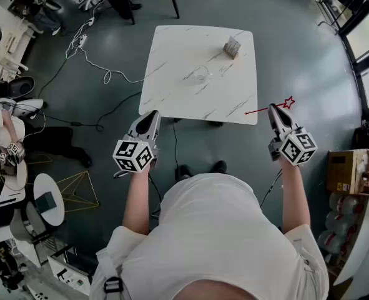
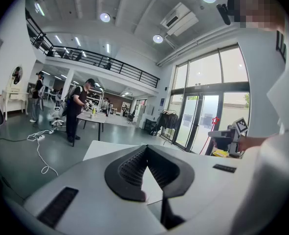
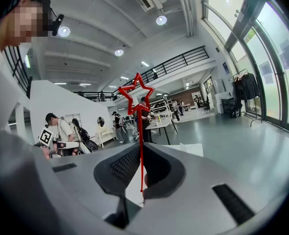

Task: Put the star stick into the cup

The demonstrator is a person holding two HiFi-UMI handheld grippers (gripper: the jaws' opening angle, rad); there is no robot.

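The star stick [image 1: 259,109], a thin red rod with an outlined red star [image 3: 136,89] at its end, is pinched in my right gripper [image 1: 273,109]. That gripper is shut on the rod's lower part [image 3: 141,151], and the star points up and away from the jaws. The cup [image 1: 233,46], small and faceted, stands at the far right of the white marble table [image 1: 172,86]. My left gripper [image 1: 152,115] hovers off the table's near left corner, shut [image 2: 145,149] with nothing in it. Both grippers hang over the floor, short of the table.
A small clear object [image 1: 201,74] lies mid-table. White cables [image 1: 90,52] run over the floor at left. Cardboard boxes [image 1: 351,170] stand at right, and a round side table [image 1: 47,200] at left. People stand at tables [image 2: 93,117] in the background.
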